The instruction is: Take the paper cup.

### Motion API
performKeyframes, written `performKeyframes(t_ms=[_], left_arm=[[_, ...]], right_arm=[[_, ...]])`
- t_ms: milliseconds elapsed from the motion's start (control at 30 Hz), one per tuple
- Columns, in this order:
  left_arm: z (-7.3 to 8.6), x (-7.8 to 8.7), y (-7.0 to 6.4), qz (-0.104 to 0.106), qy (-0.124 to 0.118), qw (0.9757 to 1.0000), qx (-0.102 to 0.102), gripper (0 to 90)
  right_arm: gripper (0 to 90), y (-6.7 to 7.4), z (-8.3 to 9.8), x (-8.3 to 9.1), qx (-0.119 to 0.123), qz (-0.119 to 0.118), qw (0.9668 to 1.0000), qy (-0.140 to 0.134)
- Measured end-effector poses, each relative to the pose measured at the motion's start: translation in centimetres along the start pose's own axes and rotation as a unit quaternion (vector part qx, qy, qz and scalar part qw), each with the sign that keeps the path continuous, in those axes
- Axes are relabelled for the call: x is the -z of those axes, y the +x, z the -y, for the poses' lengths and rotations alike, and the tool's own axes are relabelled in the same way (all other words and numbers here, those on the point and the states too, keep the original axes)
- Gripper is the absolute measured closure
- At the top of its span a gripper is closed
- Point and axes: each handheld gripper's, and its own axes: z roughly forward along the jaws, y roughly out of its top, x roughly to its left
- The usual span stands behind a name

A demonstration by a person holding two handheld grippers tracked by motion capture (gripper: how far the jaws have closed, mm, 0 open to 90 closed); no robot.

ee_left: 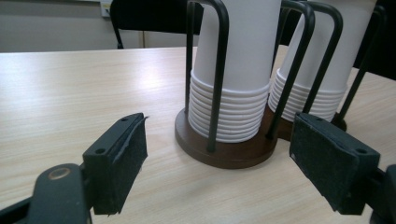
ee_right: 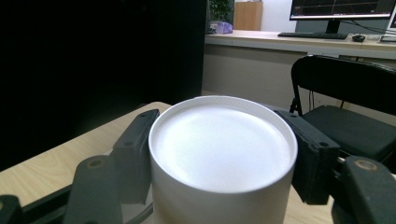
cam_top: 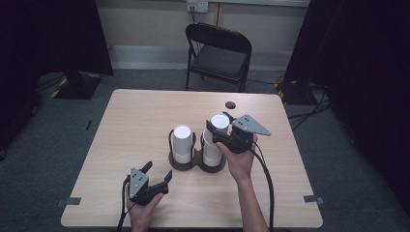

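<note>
While our right gripper [cam_top: 218, 131] sits clamped on the top cup [cam_top: 220, 122] of the right-hand stack [cam_top: 211, 152], our left gripper [cam_top: 157, 173] rests low on the table [cam_top: 140, 116] with its jaws spread wide and nothing between them. From the right gripper view we see both black pads pressed against the sides of that upside-down white cup [ee_right: 223, 154], its flat base facing up at us. That cup stands on top of the right stack, inside the wire rack [cam_top: 197, 162] near the middle of the table. Just beside it, the left stack [cam_top: 182, 144] of white cups sits in the rack's other ring.

Through the left gripper view we look straight at the rack's dark wooden base [ee_left: 224, 149], black wire hoops rising round both nested stacks, with the gripper [ee_left: 217, 158] near it but not touching. Beyond the far edge of the table stands a black folding chair [cam_top: 218, 53].
</note>
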Motion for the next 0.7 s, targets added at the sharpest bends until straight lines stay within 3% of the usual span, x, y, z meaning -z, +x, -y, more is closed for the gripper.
performKeyframes(t_ms=[367,700], left_arm=[[-0.2,0.4,0.3,0.026,-0.004,0.9993,0.025,24.0],[-0.7,0.1,-0.3,0.050,-0.011,0.9975,0.050,28.6]], right_arm=[[34.1,0.0,-0.3,2.1,-0.012,-0.004,0.9999,-0.004],[34.2,-0.1,0.9,5.2,-0.047,-0.003,0.9986,-0.023]])
